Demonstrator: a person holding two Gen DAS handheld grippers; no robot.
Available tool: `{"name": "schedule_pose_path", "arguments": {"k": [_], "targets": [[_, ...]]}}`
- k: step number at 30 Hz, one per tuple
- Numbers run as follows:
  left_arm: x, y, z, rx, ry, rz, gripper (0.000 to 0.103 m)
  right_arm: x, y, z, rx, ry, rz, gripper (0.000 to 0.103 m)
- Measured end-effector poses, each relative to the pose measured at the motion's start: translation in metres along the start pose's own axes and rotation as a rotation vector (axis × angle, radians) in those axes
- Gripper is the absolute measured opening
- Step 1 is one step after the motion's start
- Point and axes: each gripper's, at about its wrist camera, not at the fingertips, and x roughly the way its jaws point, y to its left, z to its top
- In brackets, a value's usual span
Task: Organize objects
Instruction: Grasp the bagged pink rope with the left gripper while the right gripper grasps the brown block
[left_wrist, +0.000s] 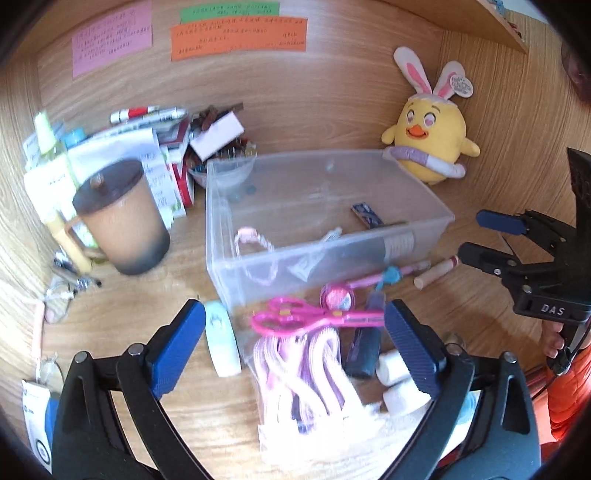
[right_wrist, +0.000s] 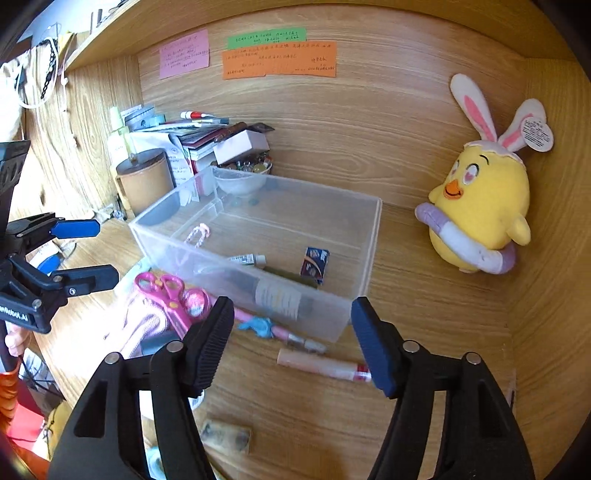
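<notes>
Your left claw (left_wrist: 295, 343) hangs spread wide and grasping nothing over the pink scissors (left_wrist: 314, 317) on the wooden worktop (right_wrist: 424, 314); your right claw (right_wrist: 291, 343) gapes released above a wooden stick (right_wrist: 321, 365), just before the clear plastic bin (right_wrist: 365, 258).

A clear plastic bin (right_wrist: 364, 236) sits open just beyond the right claw (right_wrist: 291, 343). Pink scissors (left_wrist: 314, 318) lie flat between the left claw (left_wrist: 293, 343) fingers, beside the bin.
</notes>
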Motion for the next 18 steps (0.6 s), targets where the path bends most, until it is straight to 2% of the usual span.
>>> {"name": "schedule_pose_path", "arguments": {"k": [7, 14, 18], "targets": [[0.011, 0.0, -0.036, -0.064, 0.102, -0.045, 0.098, -0.006, 0.011, -0.043, 0.013, 0.064, 0.013, 0.071], [0.027, -0.012, -0.058, -0.031, 0.149, -0.004, 0.098, -0.002, 0.018, -0.067, 0.046, 0.131, 0.068, 0.072], [0.036, -0.003, -0.067, -0.063, 0.177, 0.017, 0.099, 0.004, 0.022, -0.075, 0.043, 0.163, 0.084, 0.072]]}}
